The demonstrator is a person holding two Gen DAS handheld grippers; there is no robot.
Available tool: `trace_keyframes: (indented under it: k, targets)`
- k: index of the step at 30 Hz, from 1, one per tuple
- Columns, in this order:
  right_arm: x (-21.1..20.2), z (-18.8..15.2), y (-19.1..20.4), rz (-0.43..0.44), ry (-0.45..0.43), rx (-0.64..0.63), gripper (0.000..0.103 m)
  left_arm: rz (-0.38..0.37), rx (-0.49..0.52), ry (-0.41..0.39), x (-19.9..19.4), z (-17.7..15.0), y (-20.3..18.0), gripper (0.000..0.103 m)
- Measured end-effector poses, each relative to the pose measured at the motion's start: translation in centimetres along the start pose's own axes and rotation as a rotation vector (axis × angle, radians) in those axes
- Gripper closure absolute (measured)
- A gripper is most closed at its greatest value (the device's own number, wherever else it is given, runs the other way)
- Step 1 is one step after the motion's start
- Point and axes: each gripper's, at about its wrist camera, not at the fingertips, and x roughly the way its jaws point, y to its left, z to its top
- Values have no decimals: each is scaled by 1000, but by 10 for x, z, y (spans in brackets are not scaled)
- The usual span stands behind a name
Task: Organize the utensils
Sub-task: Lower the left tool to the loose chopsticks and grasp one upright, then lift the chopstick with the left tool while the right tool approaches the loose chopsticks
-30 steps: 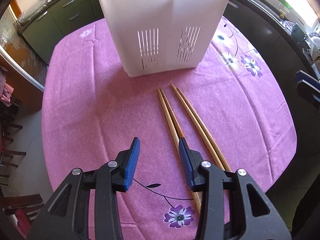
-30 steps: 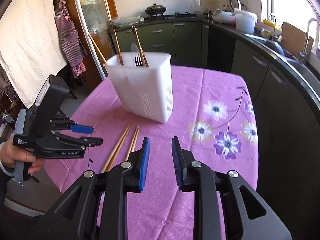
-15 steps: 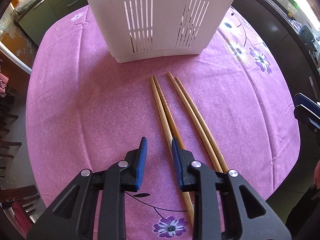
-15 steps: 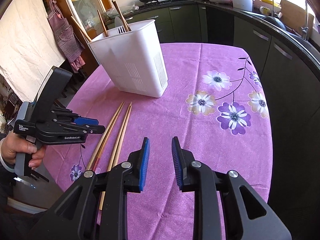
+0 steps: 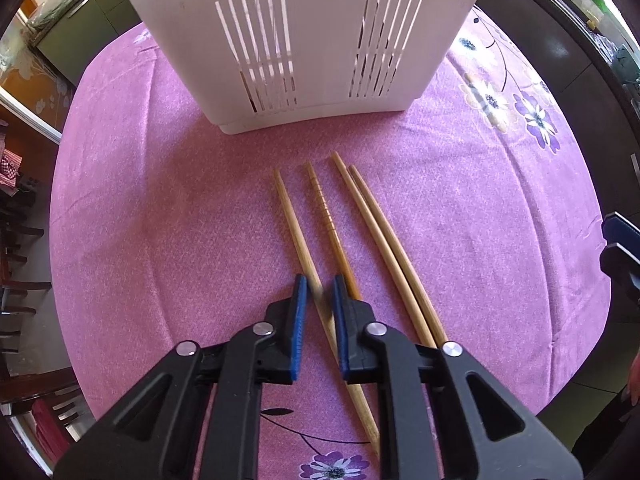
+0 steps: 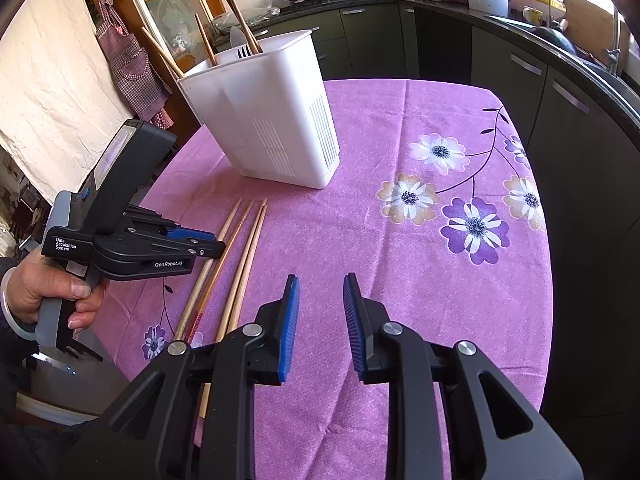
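Chopsticks lie four abreast on the worktop's purple flowered cloth [image 5: 160,240], tips pointing away from me toward the white slotted utensil holder [image 5: 304,40] that stands upright just beyond them. My left tongs [image 5: 318,294] are narrowed around the leftmost chopstick [image 5: 290,220], which runs between the two blue pads; the stick looks blurred right at the pads, so I cannot tell whether they are actually pinching it or only straddling it. The ridged chopstick [image 5: 324,208] lies just to the right of my left tongs, close against the outer side of the right pad, and the remaining pair [image 5: 376,232] sits touching each other further right. My right tongs [image 6: 320,312] hang a little apart, holding nothing, over bare cloth to the right of all the sticks. In the right view the holder [image 6: 276,120] already has several chopsticks and a fork standing in it. To do this pick well, I judge I should close squarely on the one stick without dragging the ridged neighbour along, grip near its thick end so the tip swings freely, then lift clear before tilting it tip-down over the holder's rim. A loose pinch could let it pivot or slip out.
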Motion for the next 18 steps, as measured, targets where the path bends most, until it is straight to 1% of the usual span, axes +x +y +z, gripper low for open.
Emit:
trace_keyframes:
  k: [3, 5, 7, 10, 14, 18]
  targets:
    - [0, -1, -2, -1, 2, 4, 80, 5, 15, -2, 1, 2, -3, 96]
    - [-2, -1, -4, -2, -2, 9, 80, 3, 7, -6, -2, 5, -1, 96]
    - [-4, -1, -5, -4, -7, 10, 80, -1, 1, -25, -10, 4, 4, 96]
    - [-8, 1, -4, -7, -14, 9, 80, -4, 5, -69, -29, 0, 10, 96]
    - [-13, 2, -1, -9, -24, 6, 80, -19, 10, -146, -65, -10, 15, 96]
    - [-15, 2, 1, -16, -23, -2, 80, -16, 26, -246, -107, -33, 22, 97]
